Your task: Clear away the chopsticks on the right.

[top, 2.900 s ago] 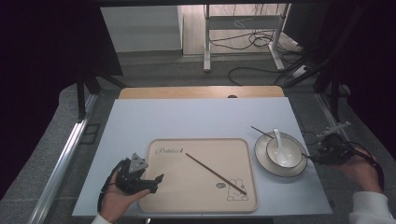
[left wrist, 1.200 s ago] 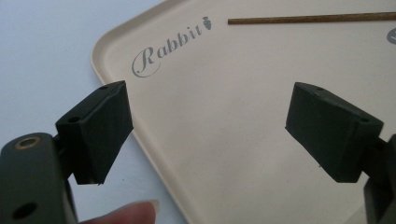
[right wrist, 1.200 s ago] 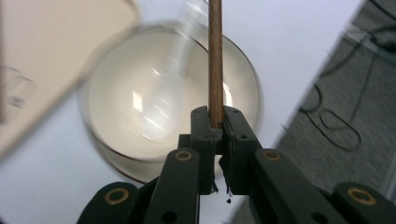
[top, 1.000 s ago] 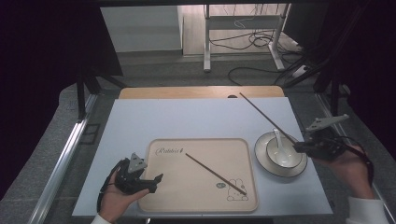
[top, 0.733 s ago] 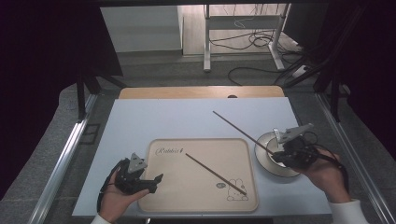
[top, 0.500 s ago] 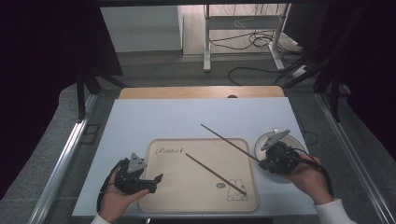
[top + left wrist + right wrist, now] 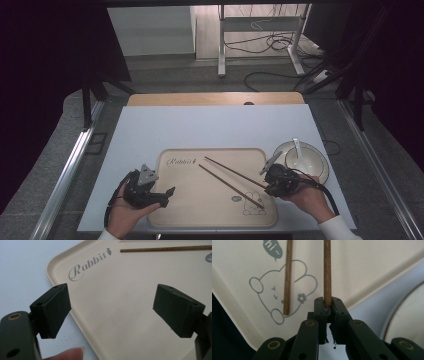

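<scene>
On tray [image 7: 82, 322]: "Rabbit" [image 7: 88, 265] (also "hi~" [image 7: 271, 246])

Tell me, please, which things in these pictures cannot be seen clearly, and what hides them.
- Held chopstick: in the right gripper view its near end is hidden between the closed jaws of the right tool; whether its far tip touches the tray cannot be told.
- Second chopstick: cut off by the right edge in the left gripper view.
- Spoon in the bowl: too small in the high view.
</scene>
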Demonstrator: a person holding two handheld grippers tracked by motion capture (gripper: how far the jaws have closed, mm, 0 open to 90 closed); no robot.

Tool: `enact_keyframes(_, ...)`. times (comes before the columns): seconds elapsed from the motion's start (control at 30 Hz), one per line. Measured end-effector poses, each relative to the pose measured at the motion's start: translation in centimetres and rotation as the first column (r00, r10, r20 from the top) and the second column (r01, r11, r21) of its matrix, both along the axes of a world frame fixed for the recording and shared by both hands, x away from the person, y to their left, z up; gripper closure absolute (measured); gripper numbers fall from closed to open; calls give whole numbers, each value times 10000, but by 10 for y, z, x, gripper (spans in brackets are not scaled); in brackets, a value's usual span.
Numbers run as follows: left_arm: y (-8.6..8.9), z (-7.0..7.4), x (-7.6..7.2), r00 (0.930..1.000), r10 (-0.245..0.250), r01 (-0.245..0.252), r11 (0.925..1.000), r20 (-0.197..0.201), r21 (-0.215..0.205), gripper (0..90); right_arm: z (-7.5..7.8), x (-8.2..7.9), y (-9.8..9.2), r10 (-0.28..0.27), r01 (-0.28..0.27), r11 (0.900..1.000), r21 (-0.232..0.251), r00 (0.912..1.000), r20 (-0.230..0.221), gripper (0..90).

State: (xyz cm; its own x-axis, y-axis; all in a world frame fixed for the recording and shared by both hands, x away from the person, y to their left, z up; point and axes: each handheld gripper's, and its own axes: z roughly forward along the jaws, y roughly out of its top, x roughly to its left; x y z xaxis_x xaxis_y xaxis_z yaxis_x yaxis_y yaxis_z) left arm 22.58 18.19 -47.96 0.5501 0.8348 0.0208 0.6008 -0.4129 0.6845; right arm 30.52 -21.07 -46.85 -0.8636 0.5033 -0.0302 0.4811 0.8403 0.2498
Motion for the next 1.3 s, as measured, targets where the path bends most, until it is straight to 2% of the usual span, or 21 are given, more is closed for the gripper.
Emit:
enact_keyframes(0.23,0,0,0,10000,25,-25,10000,-32,-2,149,-9,-5,8,195,-207,9991,-382,9993,-315,829)
enact_keyframes(0.33,1,-1,0,10000,9,-9,10000,-40,19,148,-10,-6,9,246,-262,9989,-401,9989,-387,818)
enact_keyframes(0.37,1,-1,0,10000,-8,8,10000,-55,42,148,-10,-7,10,337,-353,9984,-442,9988,-365,792)
enact_keyframes(0.4,1,0,0,10000,-11,11,10000,-48,46,148,-9,-7,10,443,-454,9986,-280,9983,-384,690)
enact_keyframes(0.43,1,0,0,10000,-8,8,10000,-36,48,148,-9,-7,10,443,-454,9986,-280,9983,-384,690)
enact_keyframes(0.5,1,0,0,10000,1,0,10000,-24,45,148,-6,-8,10,306,-309,9994,-144,9994,-164,613)
enact_keyframes(0.63,2,0,1,10000,40,-39,10000,-34,16,148,5,-7,9,-45,25,9991,428,9989,457,516)
enact_keyframes(0.73,2,1,1,10000,37,-37,10000,-37,-10,148,13,-5,16,-42,-41,9943,1067,9970,773,455)
enact_keyframes(0.8,2,1,1,10000,36,-36,10000,-15,-21,148,17,-4,27,-13,-125,9877,1556,9961,883,426)
enact_keyframes(0.83,1,1,1,10000,43,-43,10000,-19,-28,148,19,-2,36,19,-183,9804,1959,9965,834,422)
enact_keyframes(0.9,1,1,1,10000,30,-30,10000,-21,-59,148,20,4,54,175,-339,9710,2365,9973,709,422)
enact_keyframes(0.97,1,1,1,10000,-1,1,10000,-18,-72,148,18,11,71,302,-452,9672,2501,9975,637,437)
enact_keyframes(1.03,1,1,1,10000,11,-12,10000,-44,-98,148,13,22,92,598,-700,9619,2641,9971,462,527)
enact_keyframes(1.13,3,1,0,10000,13,-14,9999,-38,-123,148,2,40,115,650,-553,9541,2944,9976,-234,652)
enact_keyframes(1.23,4,1,0,10000,28,-29,9999,-53,-154,148,-10,51,134,793,-613,9574,2821,9955,-528,797)
enact_keyframes(1.3,5,1,0,10000,-7,6,9999,-28,-141,148,-15,56,143,830,-641,9606,2703,9948,-591,863)
